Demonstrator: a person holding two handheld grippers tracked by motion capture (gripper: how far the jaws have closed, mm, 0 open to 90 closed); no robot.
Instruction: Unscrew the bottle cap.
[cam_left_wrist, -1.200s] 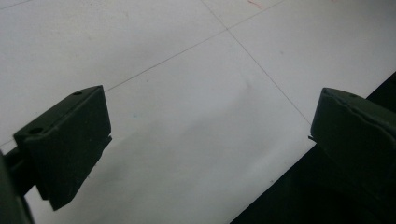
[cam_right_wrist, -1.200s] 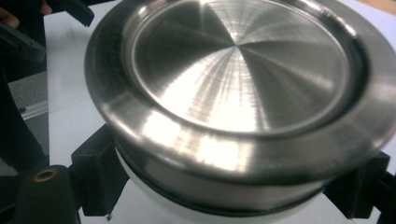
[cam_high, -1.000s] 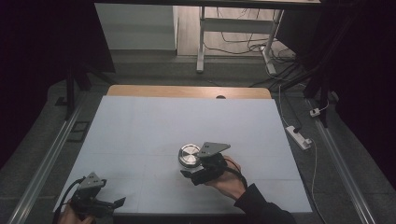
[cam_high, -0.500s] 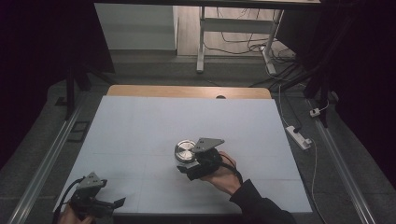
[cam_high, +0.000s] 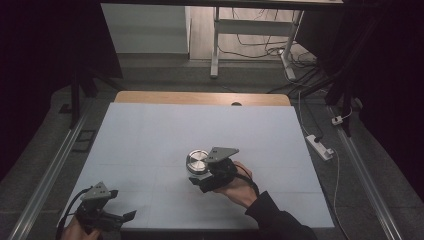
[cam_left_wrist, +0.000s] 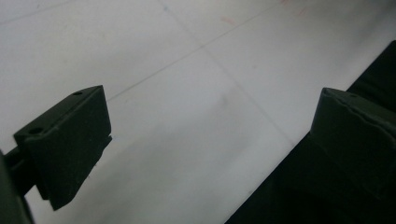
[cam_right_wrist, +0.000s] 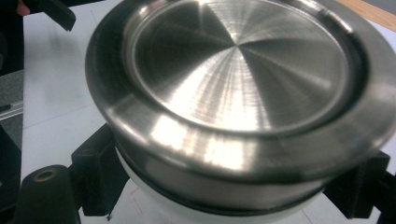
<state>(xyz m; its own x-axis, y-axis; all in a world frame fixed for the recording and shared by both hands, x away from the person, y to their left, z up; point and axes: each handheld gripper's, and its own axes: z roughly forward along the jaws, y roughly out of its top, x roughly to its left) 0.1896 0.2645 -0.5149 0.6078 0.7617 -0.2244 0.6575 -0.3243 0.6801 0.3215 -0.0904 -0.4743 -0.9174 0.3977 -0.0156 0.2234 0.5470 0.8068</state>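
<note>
Near the middle of the table (cam_high: 150, 130), toward the person's side, the right claw (cam_high: 199, 176) is gripping a round jar (cam_high: 197, 162) with a brushed steel lid (cam_right_wrist: 238, 70). Its jaws are pressing on the jar's white body just under the lid's rim, one on each side, as the right gripper view is showing, and they are standing as narrow as the jar's width is allowing. The jar is sitting upright or nearly so, with its lid facing up and catching the light. In the high view the person's right hand (cam_high: 240, 187) is wrapping around the gripper's body behind the jar, and the grey plate (cam_high: 220, 153) on top of that gripper is lying just beside the lid.

At the near left corner of the table the left claw (cam_high: 120, 217) is hanging wide apart with nothing between its jaws. The left gripper view is showing both black jaws far from each other, with bare white table surface between them and the table's dark edge running under the right one. The left claw is staying well apart from the jar.
</note>
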